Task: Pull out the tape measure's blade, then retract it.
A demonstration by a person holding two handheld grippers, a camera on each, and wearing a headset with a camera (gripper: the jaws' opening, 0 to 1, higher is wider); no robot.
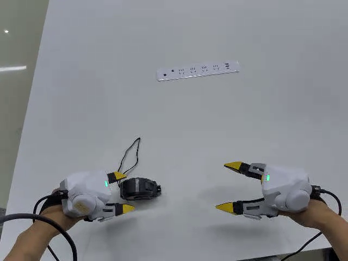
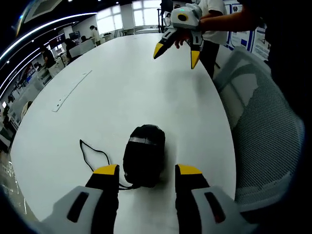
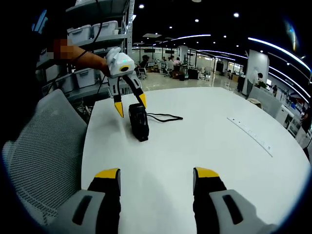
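A black tape measure (image 1: 140,188) lies on the white table (image 1: 179,119), its thin black wrist cord (image 1: 130,152) looping away from it. My left gripper (image 1: 123,192) is open, its yellow-tipped jaws standing either side of the case's near end without gripping it. In the left gripper view the tape measure (image 2: 144,155) sits just ahead of and between the left gripper (image 2: 147,169) tips. My right gripper (image 1: 229,186) is open and holds nothing, well to the right of the case. In the right gripper view the right gripper (image 3: 157,172) faces the tape measure (image 3: 139,122) and the left gripper (image 3: 130,105).
A white power strip (image 1: 198,70) lies flat farther back on the table. The table's near edge runs just behind both hands. A mesh-backed chair (image 2: 263,126) stands beside the table edge. Open tabletop stretches between the two grippers.
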